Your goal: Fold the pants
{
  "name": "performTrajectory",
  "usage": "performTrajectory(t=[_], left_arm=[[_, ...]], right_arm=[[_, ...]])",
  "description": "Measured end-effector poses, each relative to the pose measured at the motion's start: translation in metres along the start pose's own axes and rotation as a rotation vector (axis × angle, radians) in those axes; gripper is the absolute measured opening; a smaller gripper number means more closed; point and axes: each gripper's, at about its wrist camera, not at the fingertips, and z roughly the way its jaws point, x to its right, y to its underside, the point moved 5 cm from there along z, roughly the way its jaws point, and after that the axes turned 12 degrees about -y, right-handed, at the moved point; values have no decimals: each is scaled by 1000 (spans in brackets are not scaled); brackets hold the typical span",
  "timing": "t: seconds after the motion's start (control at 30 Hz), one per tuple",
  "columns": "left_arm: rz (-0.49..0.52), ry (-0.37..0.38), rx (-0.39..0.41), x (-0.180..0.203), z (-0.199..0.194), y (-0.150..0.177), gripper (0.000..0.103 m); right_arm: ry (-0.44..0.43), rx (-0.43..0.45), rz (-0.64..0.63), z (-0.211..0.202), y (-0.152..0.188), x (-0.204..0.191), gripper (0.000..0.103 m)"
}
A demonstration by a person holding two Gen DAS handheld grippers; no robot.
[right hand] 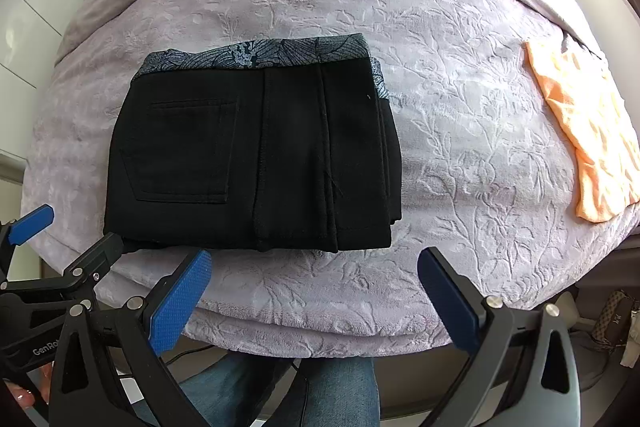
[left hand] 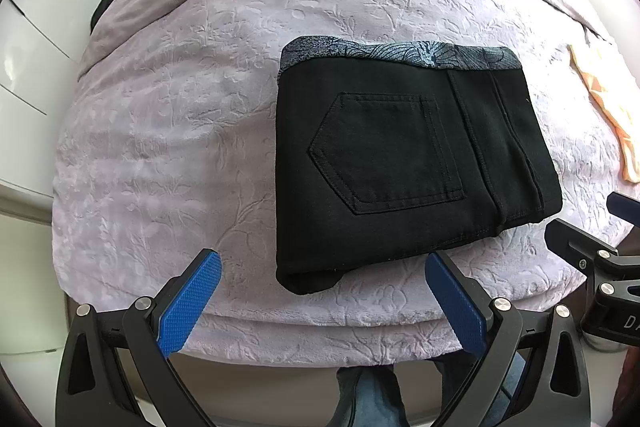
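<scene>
Left wrist, folded pants (left hand: 400,163) beyond spread gripper (left hand: 322,263)

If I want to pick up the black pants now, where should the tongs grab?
Probably the near edge of the folded black pants, coming in low from the bed's front edge. That thick stack of layers faces both open tongs, the left and the right, so pinching it there should keep the fold together.
</scene>
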Motion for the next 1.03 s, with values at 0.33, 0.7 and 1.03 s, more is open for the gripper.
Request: performTrajectory(t=[0.33, 0.7, 1.03], left_arm=[[13, -6, 6, 2, 0, -1, 102], [19, -9, 14, 1, -1, -2, 102], [12, 1, 24, 1, -3, -2, 102]], right_arm=[[6, 1, -5, 1, 1, 1, 103], [3, -5, -5, 3, 1, -1, 103], [3, -8, -6, 5, 0, -1, 103]])
